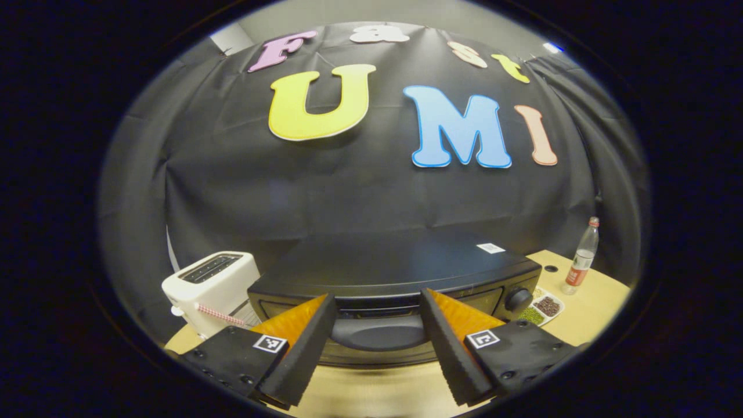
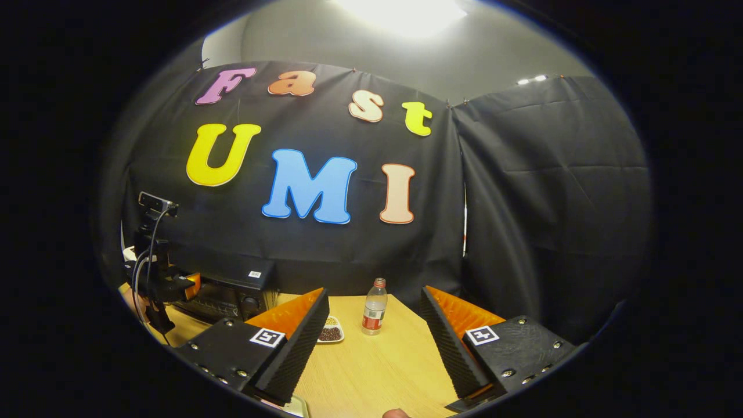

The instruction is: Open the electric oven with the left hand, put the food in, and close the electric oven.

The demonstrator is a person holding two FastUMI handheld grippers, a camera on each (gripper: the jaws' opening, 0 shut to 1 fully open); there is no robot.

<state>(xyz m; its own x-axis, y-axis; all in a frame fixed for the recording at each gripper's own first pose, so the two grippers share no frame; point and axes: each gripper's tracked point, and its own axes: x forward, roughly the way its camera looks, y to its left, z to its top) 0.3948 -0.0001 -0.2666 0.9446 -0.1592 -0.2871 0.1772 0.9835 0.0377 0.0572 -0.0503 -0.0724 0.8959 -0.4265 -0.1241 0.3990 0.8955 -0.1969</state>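
The task stands at its very start: the electric oven (image 1: 395, 278) is closed, its door up and its handle (image 1: 378, 332) not yet gripped, so opening, loading and closing are all left. In the left gripper view the left gripper (image 1: 377, 348) is spread wide and empty, its two fingers flanking the handle without touching it; the next move looks to be closing on that handle. The oven is a low dark box with a knob (image 1: 518, 299) at its front, sitting on the wooden table (image 1: 586, 313) between a white toaster (image 1: 212, 284) and a small plate of food (image 1: 543, 307), with a bottle (image 1: 582, 256) beyond. In the right gripper view the right gripper (image 2: 374, 342) is also wide apart, holding nothing, over bare tabletop.
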